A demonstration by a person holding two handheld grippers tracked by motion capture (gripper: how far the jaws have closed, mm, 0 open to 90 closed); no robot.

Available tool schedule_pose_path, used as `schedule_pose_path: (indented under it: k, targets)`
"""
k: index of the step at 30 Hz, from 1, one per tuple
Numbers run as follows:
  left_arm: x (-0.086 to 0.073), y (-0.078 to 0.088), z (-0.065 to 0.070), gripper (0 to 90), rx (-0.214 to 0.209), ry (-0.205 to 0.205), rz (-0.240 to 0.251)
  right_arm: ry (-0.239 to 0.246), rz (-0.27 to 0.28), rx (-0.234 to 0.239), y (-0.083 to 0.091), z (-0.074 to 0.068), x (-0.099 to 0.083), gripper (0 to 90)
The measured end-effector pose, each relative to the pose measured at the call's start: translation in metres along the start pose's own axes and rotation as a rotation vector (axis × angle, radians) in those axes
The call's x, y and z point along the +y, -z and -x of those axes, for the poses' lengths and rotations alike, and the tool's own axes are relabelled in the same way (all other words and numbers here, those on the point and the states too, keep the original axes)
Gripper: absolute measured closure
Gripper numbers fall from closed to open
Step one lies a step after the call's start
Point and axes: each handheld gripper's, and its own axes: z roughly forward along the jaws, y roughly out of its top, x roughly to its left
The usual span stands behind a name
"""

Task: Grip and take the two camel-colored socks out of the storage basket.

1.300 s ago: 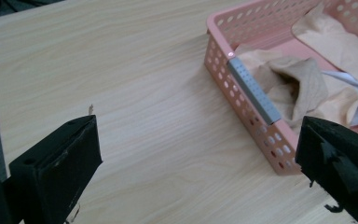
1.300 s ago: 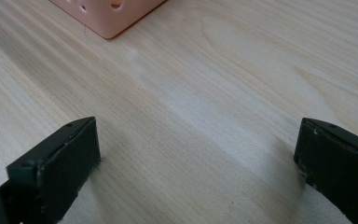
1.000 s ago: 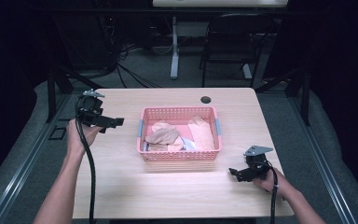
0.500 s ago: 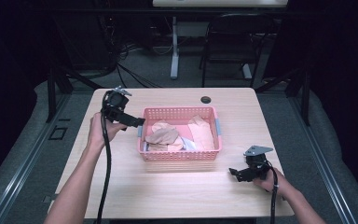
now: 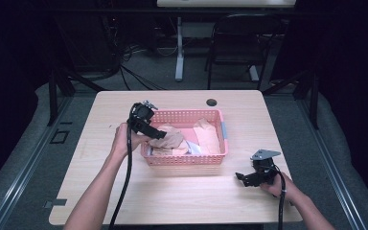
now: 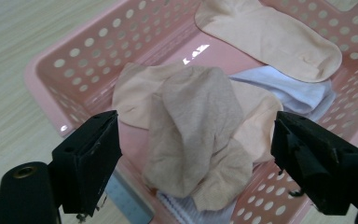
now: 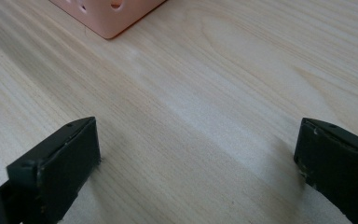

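Since the earlier frame the left gripper [image 5: 159, 135] has crossed from the counter's [image 5: 124, 201] left side to the pink basket [image 5: 187, 160], jaws just closing, nothing pinched. Its hand hides the basket's corner. Left gripper view: beige sock [image 6: 198, 140], crumpled, lies lengthwise away, covering paler socks. Right gripper view: right gripper [image 7: 198, 172] released over bare wood.

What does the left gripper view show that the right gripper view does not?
Left gripper view: the inside of the pink basket, with a beige-grey sock on top, a peach sock behind it and a white sock, all between the open fingers. Right gripper view: open fingers low over bare table. Both share: basket and wooden table.
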Motion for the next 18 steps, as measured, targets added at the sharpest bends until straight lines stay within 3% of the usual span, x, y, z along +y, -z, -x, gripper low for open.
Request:
schedule_pose_path:
  k: [10, 18]
  targets:
    - [-0.004, -0.021, 0.004, 39.5, 0.023, -0.010, -0.081, -0.001, 0.001, 0.002, 0.000, 0.000, 0.000, 0.0]
    - [-0.009, -0.030, 0.002, 53.4, 0.017, 0.002, -0.097, 0.000, 0.002, 0.003, 0.000, 0.000, 0.000, 0.0]
